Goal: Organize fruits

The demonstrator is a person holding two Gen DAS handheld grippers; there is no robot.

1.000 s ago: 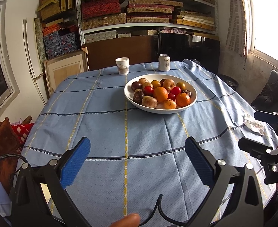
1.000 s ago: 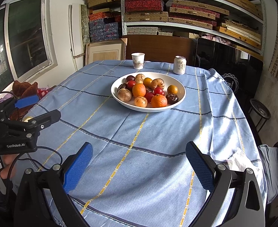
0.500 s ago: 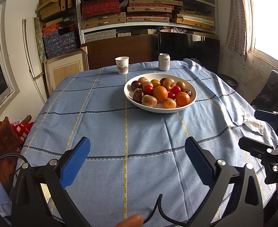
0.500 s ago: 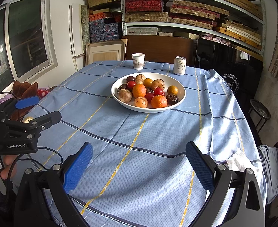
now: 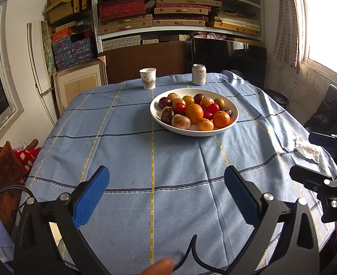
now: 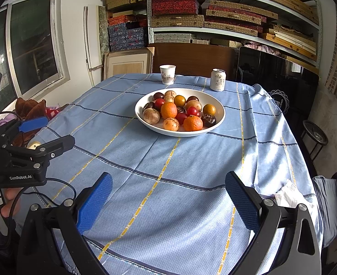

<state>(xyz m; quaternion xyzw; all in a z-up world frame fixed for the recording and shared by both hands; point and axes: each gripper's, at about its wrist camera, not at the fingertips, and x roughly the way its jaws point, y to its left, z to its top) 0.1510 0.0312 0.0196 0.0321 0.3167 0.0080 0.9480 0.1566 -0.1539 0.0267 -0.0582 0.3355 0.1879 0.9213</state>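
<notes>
Scarcely anything shifts since a second ago: fruits [image 5: 192, 112] stay heaped in the white bowl [image 5: 233, 120] at frame centre on the table [image 5: 127, 160], while left gripper [image 5: 166, 197] and right gripper [image 6: 168, 197] hover low, fingers apart, so the stage is unclear.

1 bowl [image 5: 233, 119], approx 15 fruits in it, incl 2 oranges [image 5: 194, 112], 3 red tomatoes [image 5: 179, 108]. 1 cup [image 5: 148, 78], 1 can [image 5: 198, 74], 2 grippers [image 5: 166, 193].

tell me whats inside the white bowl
The white bowl holds a pile of mixed fruit: oranges, small red ones, dark purple ones and brownish ones. Anything beneath the pile is hidden.
</notes>
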